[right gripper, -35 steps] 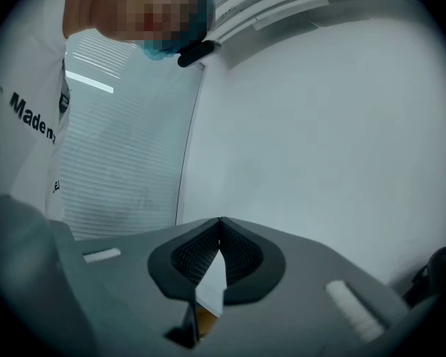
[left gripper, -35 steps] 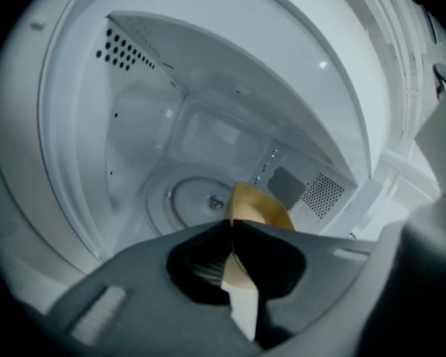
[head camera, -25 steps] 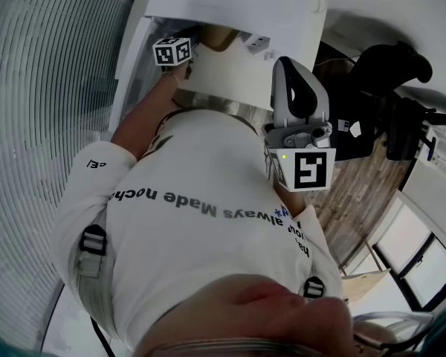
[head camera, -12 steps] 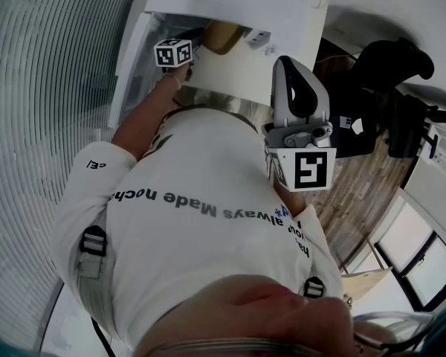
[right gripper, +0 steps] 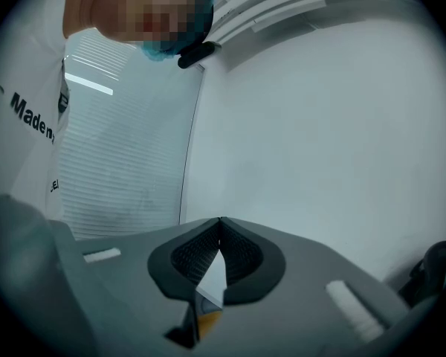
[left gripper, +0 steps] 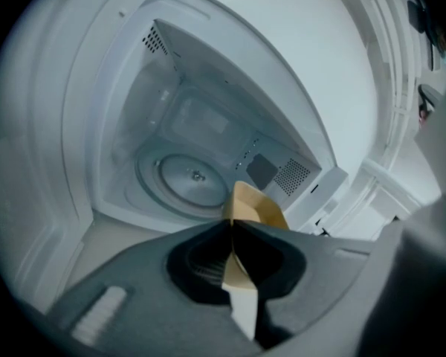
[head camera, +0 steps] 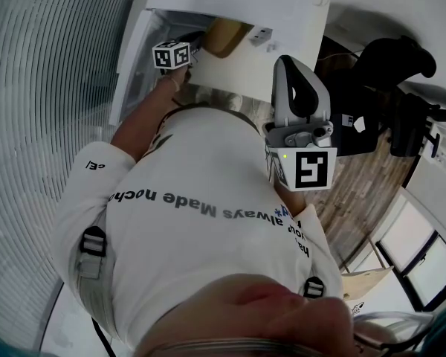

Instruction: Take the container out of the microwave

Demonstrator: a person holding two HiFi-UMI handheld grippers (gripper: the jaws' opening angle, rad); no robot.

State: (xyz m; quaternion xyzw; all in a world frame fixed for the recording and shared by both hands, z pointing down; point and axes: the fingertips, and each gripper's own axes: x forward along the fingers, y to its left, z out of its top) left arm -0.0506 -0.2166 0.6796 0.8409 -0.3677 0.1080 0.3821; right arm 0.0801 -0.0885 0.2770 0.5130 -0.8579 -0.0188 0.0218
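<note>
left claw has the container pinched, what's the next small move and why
Probably pull the container back, clear of the microwave opening: the left claw is shut on its wall, it sits just outside the cavity, and the turntable is already bare.

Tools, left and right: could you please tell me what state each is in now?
Left tool: closed on the edge of the container.
Right tool: closed, holding nothing.
</note>
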